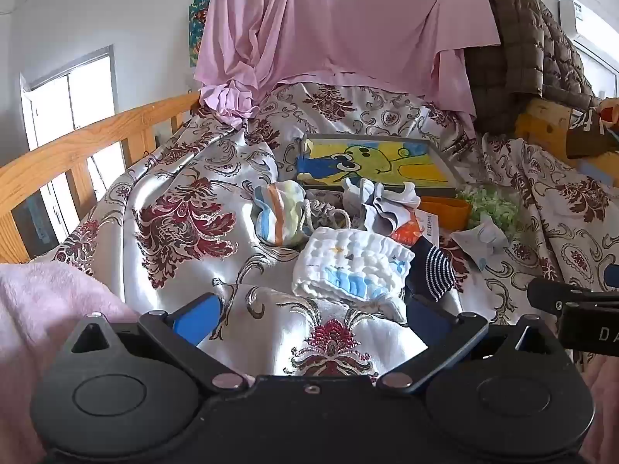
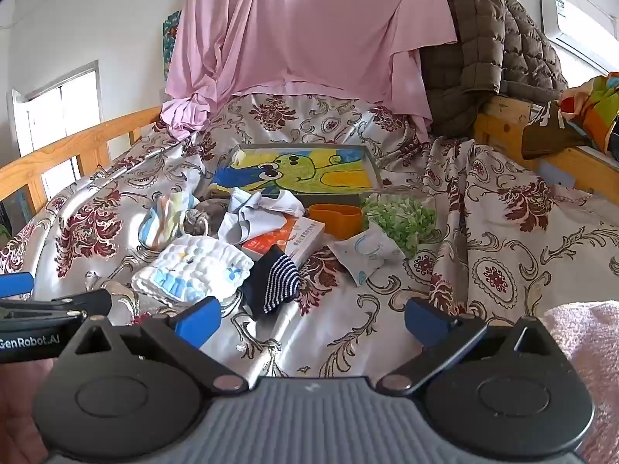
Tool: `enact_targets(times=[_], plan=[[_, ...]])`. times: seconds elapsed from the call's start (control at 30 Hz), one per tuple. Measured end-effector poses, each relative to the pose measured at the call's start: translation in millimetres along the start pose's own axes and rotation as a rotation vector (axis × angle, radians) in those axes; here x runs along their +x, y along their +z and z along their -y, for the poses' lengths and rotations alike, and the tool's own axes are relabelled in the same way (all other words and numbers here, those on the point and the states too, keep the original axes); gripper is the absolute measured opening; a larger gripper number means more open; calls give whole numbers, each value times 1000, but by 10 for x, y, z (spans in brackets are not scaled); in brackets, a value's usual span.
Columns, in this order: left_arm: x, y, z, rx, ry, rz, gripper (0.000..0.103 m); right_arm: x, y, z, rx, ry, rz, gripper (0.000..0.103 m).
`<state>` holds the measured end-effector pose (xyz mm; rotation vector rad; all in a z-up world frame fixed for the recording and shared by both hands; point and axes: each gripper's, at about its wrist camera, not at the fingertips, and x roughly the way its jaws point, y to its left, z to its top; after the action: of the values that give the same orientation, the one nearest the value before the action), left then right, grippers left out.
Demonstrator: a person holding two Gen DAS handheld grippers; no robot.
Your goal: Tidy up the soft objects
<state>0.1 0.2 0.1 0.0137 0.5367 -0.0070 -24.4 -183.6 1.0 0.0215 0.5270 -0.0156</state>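
A pile of soft items lies on the floral bedspread [image 1: 185, 201]. A white quilted cloth [image 1: 348, 266] lies nearest, with a navy striped sock [image 1: 435, 270] at its right. Behind are a pastel striped cloth [image 1: 278, 212], grey-white small garments [image 1: 383, 205] and a pale patterned cloth [image 1: 479, 237]. My left gripper [image 1: 309, 313] is open and empty, just short of the white cloth. My right gripper [image 2: 313, 319] is open and empty, with the sock [image 2: 274, 282] and white cloth [image 2: 193, 270] ahead to its left.
A framed cartoon picture [image 1: 371, 162] lies behind the pile, with an orange box [image 2: 284, 239], an orange container [image 2: 336, 218] and a green clump [image 2: 402, 216]. A wooden rail [image 1: 77, 147] runs along the left. Pink cloth [image 1: 340, 27] and a brown jacket [image 1: 518, 54] hang behind.
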Motion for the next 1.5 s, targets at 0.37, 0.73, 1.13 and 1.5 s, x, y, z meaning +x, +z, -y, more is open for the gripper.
enact_targets(times=[0.37,0.73,1.13,1.5], plan=[[1,0,2,6,3,-2,102,11,3,-7,-3,-2,-3,103],[1,-1,2,6,3,-3,102,-7,1,1,-3,-2,-3,103],[1,-1,2,7,4,-5,102,-6,2,0,-3,-2,-3,103],[1,-1,3,8,4,-7,102,-7,1,0,-3,-1,-3,103]])
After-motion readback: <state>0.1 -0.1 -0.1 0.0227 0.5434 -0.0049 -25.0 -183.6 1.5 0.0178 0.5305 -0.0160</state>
